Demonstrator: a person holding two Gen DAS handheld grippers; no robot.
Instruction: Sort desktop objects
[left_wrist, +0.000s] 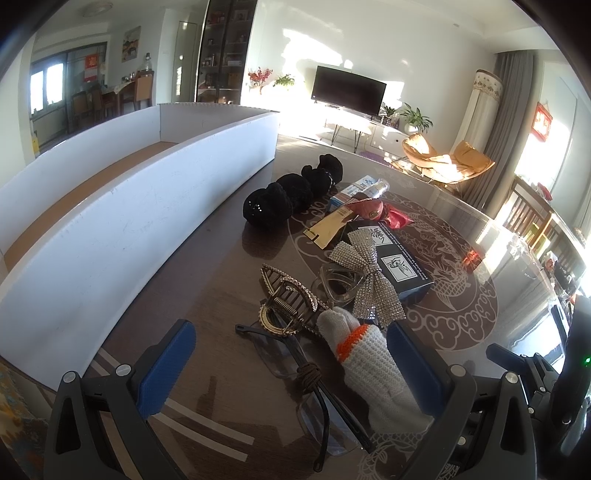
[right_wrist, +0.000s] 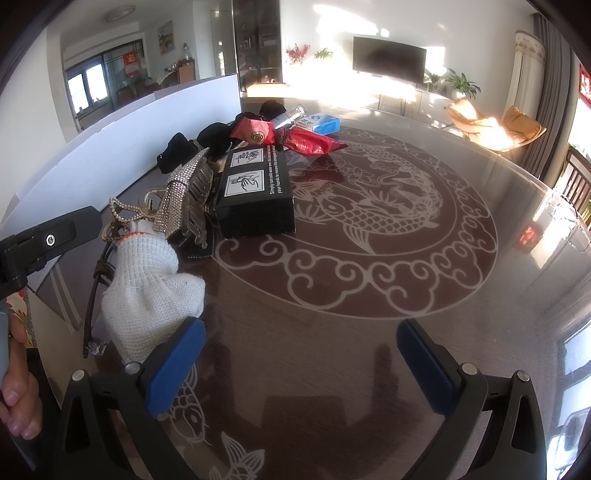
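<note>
The left gripper (left_wrist: 290, 363) hangs low over the glass tabletop (right_wrist: 369, 302) with its blue-padded jaws spread wide apart, bracketing a white knit glove (left_wrist: 373, 363) with an orange band and a pair of dark-framed glasses (left_wrist: 295, 363) — neither pad visibly touching them. Just beyond lie a gold claw hair clip (left_wrist: 286, 301), a rhinestone bow (left_wrist: 371, 275) and a black box (left_wrist: 399, 258) with white picture labels; farther toward the table's far edge sit black fabric scrunchies (left_wrist: 291, 197), a red pouch (left_wrist: 373, 210) and a small blue-and-white carton (left_wrist: 352, 194). A long white tray (left_wrist: 110, 229) with a brown floor runs along the tabletop's left edge. The right gripper (right_wrist: 301, 363) is also open — its fingers hovering over bare patterned glass, the glove just beside its left finger.
</note>
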